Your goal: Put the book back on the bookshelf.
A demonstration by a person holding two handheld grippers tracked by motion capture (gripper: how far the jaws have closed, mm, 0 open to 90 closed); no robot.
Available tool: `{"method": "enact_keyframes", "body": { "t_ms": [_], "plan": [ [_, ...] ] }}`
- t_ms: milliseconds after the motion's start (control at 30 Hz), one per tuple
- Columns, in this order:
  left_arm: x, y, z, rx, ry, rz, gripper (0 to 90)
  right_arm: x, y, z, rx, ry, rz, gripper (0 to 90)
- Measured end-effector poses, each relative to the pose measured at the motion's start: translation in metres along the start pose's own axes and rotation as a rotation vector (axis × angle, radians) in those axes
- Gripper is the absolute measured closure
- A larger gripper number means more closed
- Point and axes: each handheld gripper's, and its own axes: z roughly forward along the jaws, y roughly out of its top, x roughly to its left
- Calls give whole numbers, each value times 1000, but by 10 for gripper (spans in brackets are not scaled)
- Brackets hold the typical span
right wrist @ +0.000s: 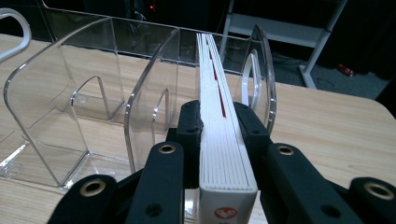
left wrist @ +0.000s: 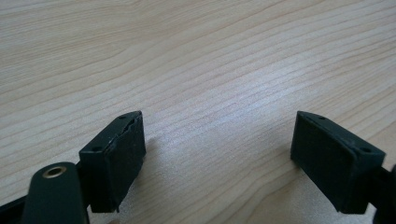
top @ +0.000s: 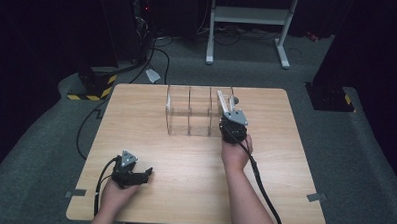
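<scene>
A clear acrylic rack [top: 189, 114] with upright dividers stands at the middle back of the wooden table [top: 183, 191]. My right gripper [top: 230, 117] is shut on a thin white book [top: 222, 103], held spine down and edge-on. In the right gripper view the book [right wrist: 212, 79] runs forward into the rightmost slot of the rack [right wrist: 70, 98], with my right gripper [right wrist: 223, 128] clamping its near end. The left gripper [top: 145, 173] rests at the table's front left. Its fingers stand wide apart over bare wood in the left gripper view [left wrist: 217, 149], open and holding nothing.
Beyond the table's far edge a white metal stand [top: 250, 16] sits on the grey floor. A yellow-and-black striped base [top: 93, 86] and black cables [top: 158, 55] lie off the back left corner. The rack's other slots hold nothing.
</scene>
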Motion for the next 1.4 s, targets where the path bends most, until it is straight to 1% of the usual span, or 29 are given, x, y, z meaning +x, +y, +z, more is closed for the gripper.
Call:
{"method": "enact_keyframes", "body": {
  "t_ms": [200, 300, 400, 533, 633, 700, 833, 900, 1100, 1167, 1267, 1300, 1333, 1400],
  "plan": [
    [0, 0, 0, 0, 0, 0, 180, -3, -5, -3, 22, 4, 32, 745],
    [0, 0, 0, 2, 3, 0, 180, -4, -8, -4, 24, 5, 35, 744],
    [0, 0, 0, 2, 3, 0, 180, -5, -10, -5, 28, 3, 52, 743],
    [0, 0, 0, 2, 2, 1, 180, -7, -13, -4, 33, 2, 61, 738],
    [0, 0, 0, 2, 1, 0, 180, -8, -14, -5, 32, 1, 84, 736],
    [0, 0, 0, 1, 1, 0, 181, -9, -13, -6, 34, 3, 90, 719],
    [0, 0, 0, 5, 0, 5, 181, -12, -13, -10, 18, 16, 96, 654],
    [0, 0, 0, 5, 0, 5, 180, -14, -14, -14, 20, 29, 103, 634],
    [0, 0, 0, 5, 0, 5, 180, -19, -23, -25, 23, 62, 92, 584],
    [0, 0, 0, 5, 0, 5, 180, -20, -27, -29, 28, 80, 91, 572],
    [0, 0, 0, 5, 0, 5, 180, -18, -33, -32, 44, 85, 73, 558],
    [0, 0, 0, 5, 0, 4, 180, -18, -35, -33, 50, 86, 79, 557],
    [0, 0, 0, 5, 0, 4, 180, -18, -38, -33, 53, 88, 69, 557],
    [0, 0, 0, 5, 0, 3, 180, -18, -43, -34, 69, 91, 76, 566]
  ]
}}
